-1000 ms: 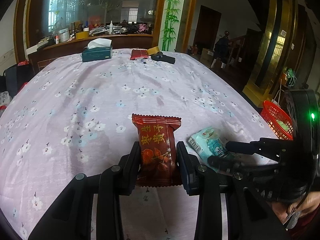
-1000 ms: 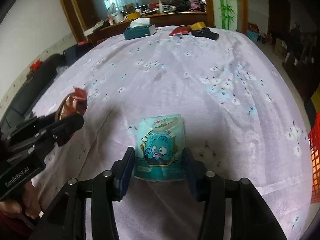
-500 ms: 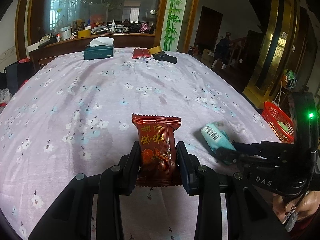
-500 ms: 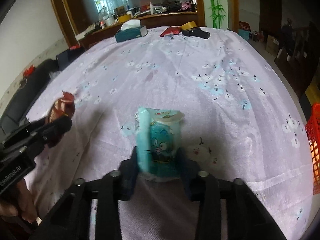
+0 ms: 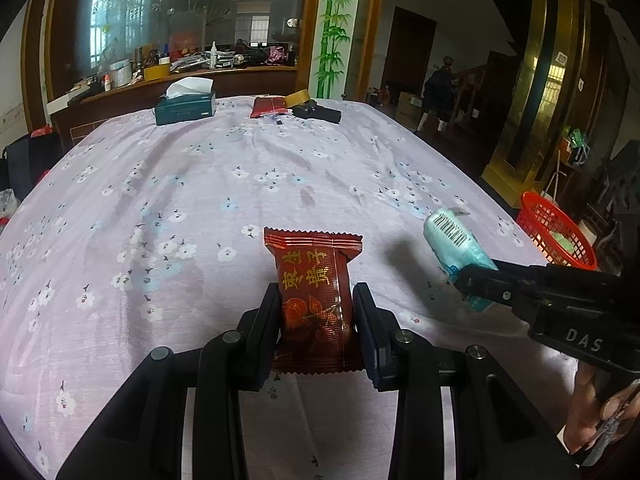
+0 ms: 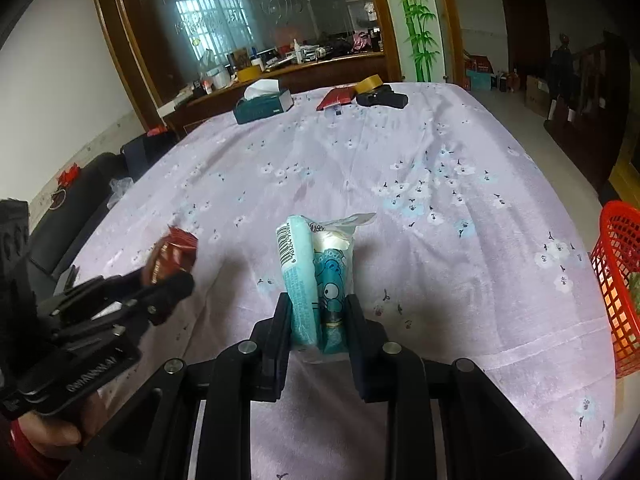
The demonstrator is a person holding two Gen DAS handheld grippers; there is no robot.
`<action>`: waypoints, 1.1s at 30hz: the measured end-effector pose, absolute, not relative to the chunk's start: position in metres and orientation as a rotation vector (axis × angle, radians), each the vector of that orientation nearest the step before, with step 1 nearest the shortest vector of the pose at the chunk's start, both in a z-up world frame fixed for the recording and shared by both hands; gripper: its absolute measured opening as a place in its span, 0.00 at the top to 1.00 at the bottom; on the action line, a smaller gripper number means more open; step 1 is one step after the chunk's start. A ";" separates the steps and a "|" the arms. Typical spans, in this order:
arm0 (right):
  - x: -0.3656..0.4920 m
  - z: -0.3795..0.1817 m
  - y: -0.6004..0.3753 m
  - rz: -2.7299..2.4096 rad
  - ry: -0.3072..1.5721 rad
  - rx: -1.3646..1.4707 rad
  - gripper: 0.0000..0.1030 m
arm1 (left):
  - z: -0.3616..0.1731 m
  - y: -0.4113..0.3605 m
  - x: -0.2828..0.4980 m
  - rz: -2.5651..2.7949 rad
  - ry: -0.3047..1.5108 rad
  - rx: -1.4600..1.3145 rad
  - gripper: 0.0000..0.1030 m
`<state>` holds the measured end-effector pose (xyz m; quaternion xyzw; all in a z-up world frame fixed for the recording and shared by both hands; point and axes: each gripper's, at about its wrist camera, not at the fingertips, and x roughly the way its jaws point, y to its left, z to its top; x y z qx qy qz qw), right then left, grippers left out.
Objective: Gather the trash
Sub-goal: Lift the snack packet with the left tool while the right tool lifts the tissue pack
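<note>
**Both wrappers held, basket comes next**

Between the right gripper's (image 6: 316, 322) two fingers sits a crumpled teal snack packet (image 6: 318, 276). The jaws have just been closing on it, and now they pinch it tight, folded in the middle, up off the purple flowered tablecloth (image 6: 460, 208). The left gripper (image 5: 316, 320) has its jaws part way shut on a red snack wrapper (image 5: 316, 300), squeezing its sides, with the wrapper's top sticking out in front.

The red plastic basket (image 6: 618, 280) stands past the right edge of the table, and it looks like the place for trash. To do this step well, keep both squeezes firm so the thin wrappers do not slip. Carry the teal packet over the table edge until it is right above the basket before letting go. Light wrappers can flutter sideways, so drop them from low down.

Far across the table are a tissue box (image 5: 185, 106), a roll of tape (image 5: 297, 97) and a flat red pack (image 5: 269, 106).
</note>
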<state>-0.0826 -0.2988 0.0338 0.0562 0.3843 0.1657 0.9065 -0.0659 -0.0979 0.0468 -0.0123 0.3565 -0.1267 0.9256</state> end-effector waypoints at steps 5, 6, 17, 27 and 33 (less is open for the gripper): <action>-0.085 0.035 -0.303 0.346 0.789 0.130 0.73 | 0.046 -0.104 -0.066 -0.256 0.735 -0.010 0.67; -0.086 0.035 -0.304 0.347 0.787 0.132 0.73 | 0.046 -0.104 -0.066 -0.255 0.734 -0.007 0.67; -0.089 0.038 -0.308 0.347 0.780 0.134 0.73 | 0.048 -0.111 -0.068 -0.253 0.727 0.013 0.67; -0.097 0.043 -0.312 0.346 0.767 0.136 0.73 | 0.049 -0.116 -0.069 -0.257 0.724 0.023 0.67; -0.098 0.043 -0.316 0.342 0.762 0.146 0.73 | 0.050 -0.120 -0.068 -0.258 0.724 0.031 0.67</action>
